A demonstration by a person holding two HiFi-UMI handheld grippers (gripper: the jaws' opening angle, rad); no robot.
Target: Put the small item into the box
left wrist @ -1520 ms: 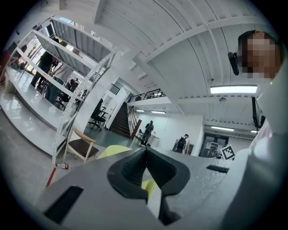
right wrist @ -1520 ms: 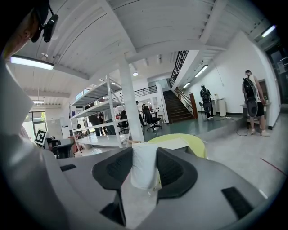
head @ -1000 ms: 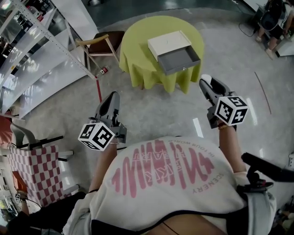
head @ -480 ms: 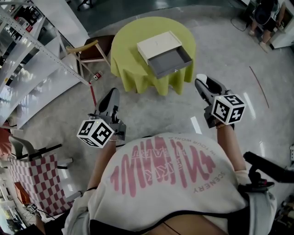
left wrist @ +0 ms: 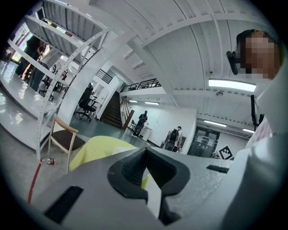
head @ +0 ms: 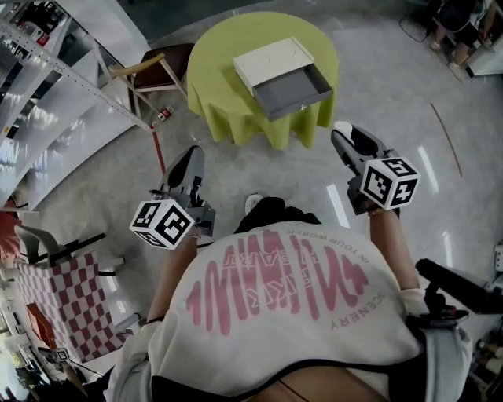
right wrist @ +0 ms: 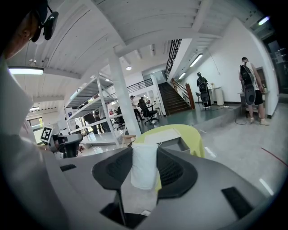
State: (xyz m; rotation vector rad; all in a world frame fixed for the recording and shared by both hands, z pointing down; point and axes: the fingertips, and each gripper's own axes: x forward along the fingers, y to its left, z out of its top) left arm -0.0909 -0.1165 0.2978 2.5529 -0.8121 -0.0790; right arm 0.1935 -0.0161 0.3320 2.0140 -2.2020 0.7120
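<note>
A white box with its grey drawer pulled open stands on a round table with a yellow-green cloth, a step ahead of me. My right gripper is held up at waist height, short of the table, shut on a small white pouch. The pouch peeks out at the tips in the head view. Past it the right gripper view shows the box on the table. My left gripper hangs level on the left, shut with nothing in it.
A wooden chair stands left of the table, beside a tall metal shelf rack. A red-checked seat is at my lower left. A person stands far right. My shoe shows on the grey floor.
The table has drifted up and slightly left in the head view as I step toward it; my shoe has come into sight. Both grippers keep their pose and grip.
</note>
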